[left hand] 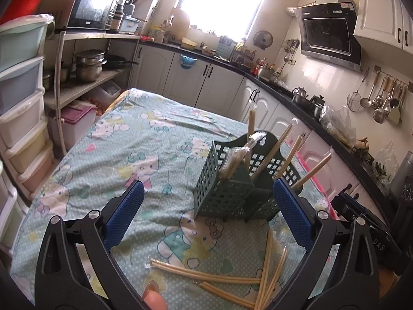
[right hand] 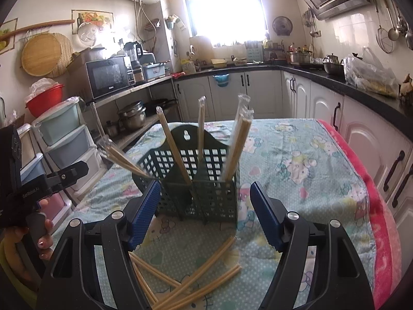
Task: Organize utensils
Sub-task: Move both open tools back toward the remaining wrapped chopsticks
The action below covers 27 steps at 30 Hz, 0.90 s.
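A dark green lattice utensil holder (left hand: 232, 188) stands on the table and also shows in the right wrist view (right hand: 201, 186). Several wrapped chopstick pairs (right hand: 238, 139) stand upright or lean inside it. More wrapped chopsticks (left hand: 219, 279) lie loose on the cloth in front of the holder, also in the right wrist view (right hand: 191, 279). My left gripper (left hand: 209, 206) is open and empty above the loose chopsticks. My right gripper (right hand: 205, 206) is open and empty, just in front of the holder. The left gripper's body shows at the left edge of the right wrist view (right hand: 38, 183).
The table wears a green cartoon-print cloth (left hand: 134, 142) with a pink edge (right hand: 366, 193) on the right. Plastic drawers (left hand: 20, 103) and a metal shelf with pots (left hand: 87, 67) stand left. Kitchen counters and cabinets (right hand: 335, 108) run behind and right.
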Each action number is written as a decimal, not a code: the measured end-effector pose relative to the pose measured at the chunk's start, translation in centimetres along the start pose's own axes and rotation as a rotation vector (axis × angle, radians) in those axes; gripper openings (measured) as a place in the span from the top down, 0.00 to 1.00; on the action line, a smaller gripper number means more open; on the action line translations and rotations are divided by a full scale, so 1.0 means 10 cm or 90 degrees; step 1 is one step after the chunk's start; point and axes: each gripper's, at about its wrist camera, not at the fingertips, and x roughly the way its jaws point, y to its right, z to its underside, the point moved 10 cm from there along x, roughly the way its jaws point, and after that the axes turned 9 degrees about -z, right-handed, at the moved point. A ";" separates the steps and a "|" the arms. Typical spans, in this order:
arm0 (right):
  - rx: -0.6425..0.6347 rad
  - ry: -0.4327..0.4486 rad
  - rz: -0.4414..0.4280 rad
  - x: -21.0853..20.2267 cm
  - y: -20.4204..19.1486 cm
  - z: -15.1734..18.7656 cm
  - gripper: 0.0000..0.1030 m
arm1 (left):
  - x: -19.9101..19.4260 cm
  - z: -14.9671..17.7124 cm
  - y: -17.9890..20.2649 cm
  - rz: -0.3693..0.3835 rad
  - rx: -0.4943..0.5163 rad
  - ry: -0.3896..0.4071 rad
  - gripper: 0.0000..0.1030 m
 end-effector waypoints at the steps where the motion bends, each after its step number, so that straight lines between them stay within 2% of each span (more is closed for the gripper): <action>1: 0.002 -0.003 0.000 0.00 0.01 0.03 0.32 | 0.01 0.03 -0.01 -0.001 0.000 -0.003 0.10; 27: 0.031 -0.072 0.020 0.10 0.19 0.56 0.32 | 0.20 0.49 -0.16 -0.030 0.010 -0.070 0.10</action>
